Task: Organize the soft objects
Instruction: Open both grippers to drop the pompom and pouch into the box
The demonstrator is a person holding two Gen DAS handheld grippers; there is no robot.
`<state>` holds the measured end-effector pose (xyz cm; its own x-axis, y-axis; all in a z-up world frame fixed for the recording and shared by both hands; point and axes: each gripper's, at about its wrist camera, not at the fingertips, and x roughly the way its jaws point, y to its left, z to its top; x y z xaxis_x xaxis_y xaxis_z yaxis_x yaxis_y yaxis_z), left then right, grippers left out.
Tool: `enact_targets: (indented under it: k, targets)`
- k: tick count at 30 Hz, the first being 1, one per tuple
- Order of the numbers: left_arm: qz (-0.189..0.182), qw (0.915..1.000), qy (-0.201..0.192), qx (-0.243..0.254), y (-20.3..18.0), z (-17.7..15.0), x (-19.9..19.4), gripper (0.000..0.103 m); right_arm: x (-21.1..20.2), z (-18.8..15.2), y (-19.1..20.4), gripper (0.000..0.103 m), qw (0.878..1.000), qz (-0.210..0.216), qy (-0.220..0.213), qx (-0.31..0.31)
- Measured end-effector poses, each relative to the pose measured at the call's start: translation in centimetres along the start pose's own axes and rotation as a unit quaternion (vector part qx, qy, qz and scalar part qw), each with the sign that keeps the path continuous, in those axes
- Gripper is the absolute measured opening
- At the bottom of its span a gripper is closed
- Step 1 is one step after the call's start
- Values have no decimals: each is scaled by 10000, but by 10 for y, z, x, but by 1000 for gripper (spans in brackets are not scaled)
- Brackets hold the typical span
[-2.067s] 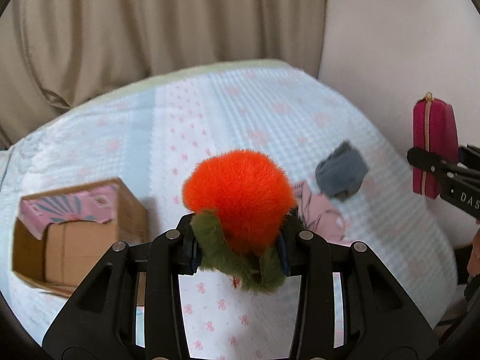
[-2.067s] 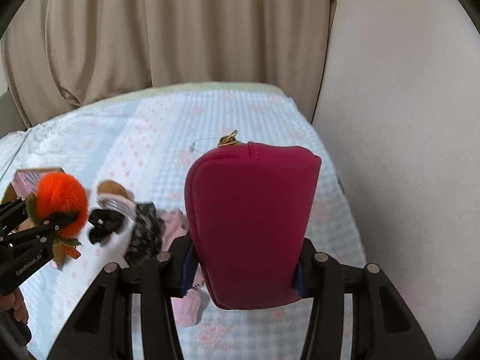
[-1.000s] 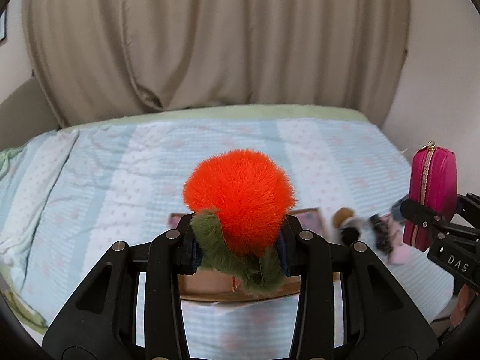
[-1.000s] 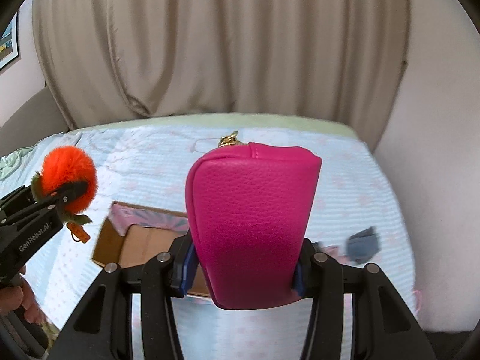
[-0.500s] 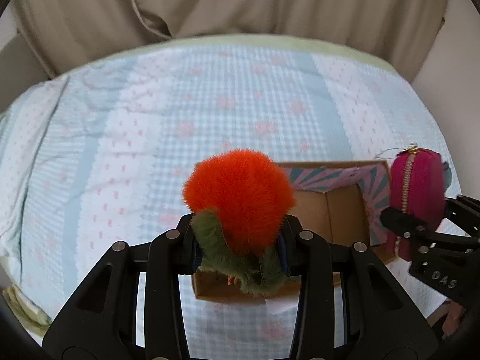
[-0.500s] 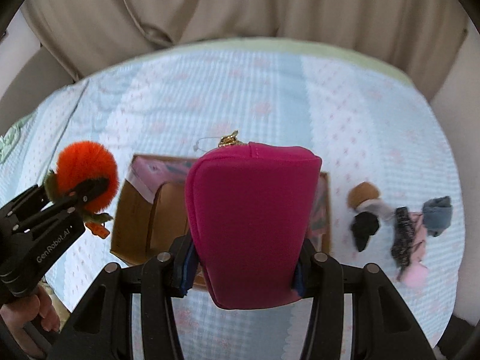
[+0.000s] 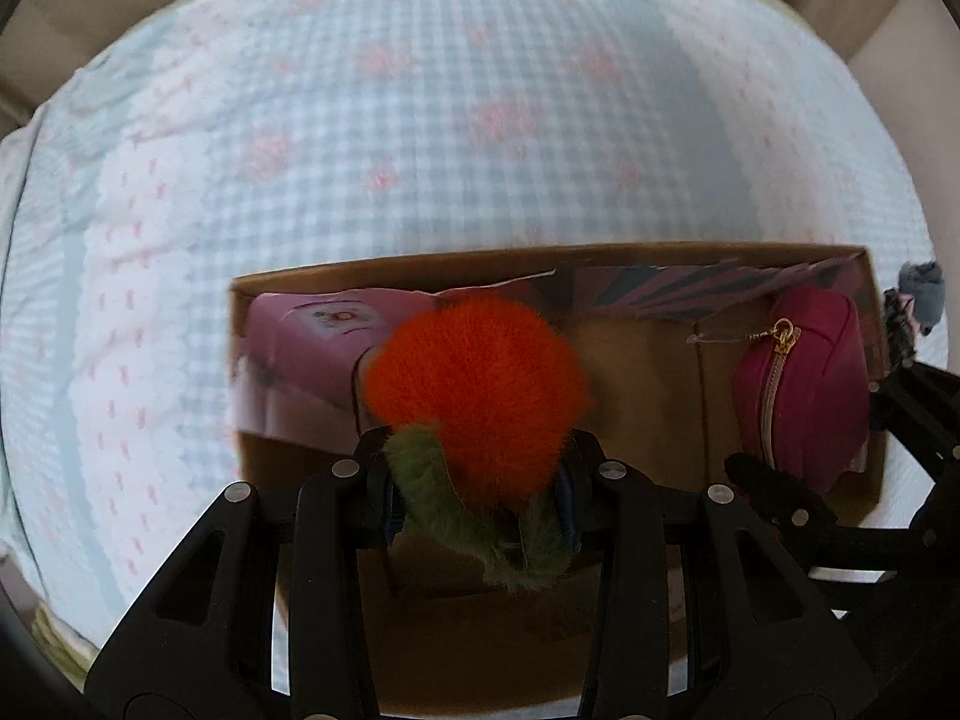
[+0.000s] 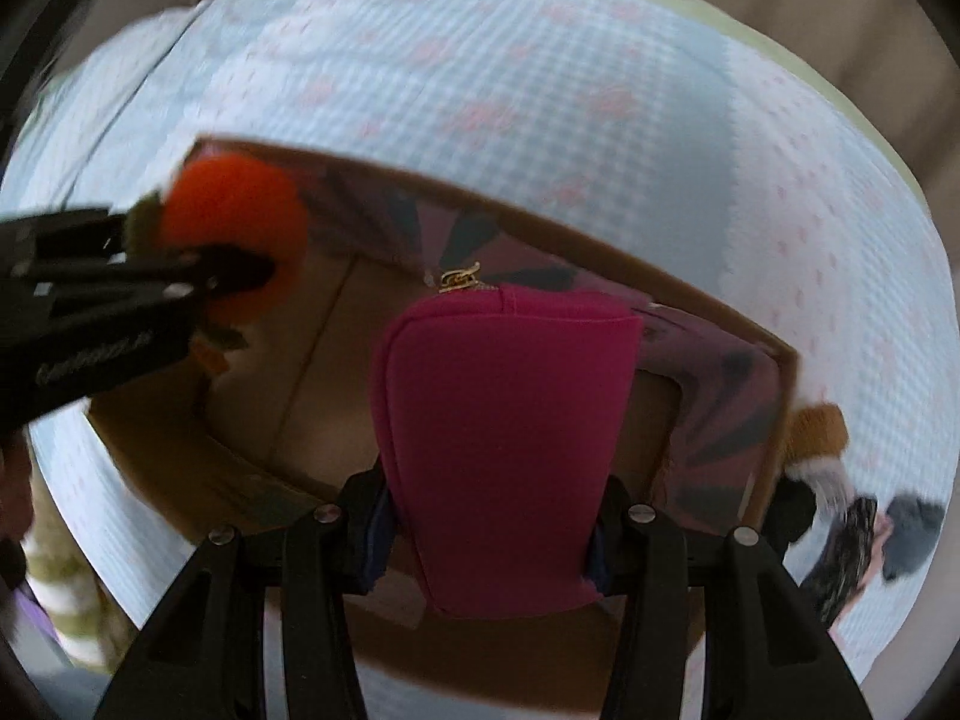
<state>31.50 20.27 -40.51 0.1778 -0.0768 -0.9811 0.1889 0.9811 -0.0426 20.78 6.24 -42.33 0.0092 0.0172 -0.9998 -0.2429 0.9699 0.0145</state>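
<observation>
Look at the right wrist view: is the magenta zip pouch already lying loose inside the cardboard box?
No, the right gripper clamps the magenta zip pouch.

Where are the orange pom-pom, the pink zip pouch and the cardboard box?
orange pom-pom point(image 7: 474, 396), left wrist view, middle of its orange fur.
pink zip pouch point(image 8: 504, 420), right wrist view, middle of its flat side.
cardboard box point(image 7: 540, 255), left wrist view, its far top rim.
</observation>
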Motion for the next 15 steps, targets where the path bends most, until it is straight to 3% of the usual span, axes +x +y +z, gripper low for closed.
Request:
enact_targets:
  k: [3,4,5,6,7,8,9,15]
  targets:
    - [-62,9999,80,86,-1,5,4,37,9,1,2,46,9995,66,36,-317]
    - [-121,9998,117,118,-2,7,5,49,10,0,3,46,9991,65,36,-413]
    - [-145,9997,135,142,0,9,5,72,12,-1,4,47,9986,32,29,-530]
    - [-97,9998,102,170,-1,11,4,86,13,-2,5,49,9979,39,19,-646]
    - [-37,9998,54,185,-1,13,1,103,15,-4,5,60,9974,90,30,-720]
    - [-36,9998,-38,198,-1,14,-2,103,15,-7,6,89,9969,164,17,-774]
    - [-76,9997,-56,213,-4,15,-3,103,15,-9,6,103,9965,221,-24,-809]
    - [-76,9999,-43,55,-4,16,-9,103,6,-29,9,103,9942,339,-193,-1005]
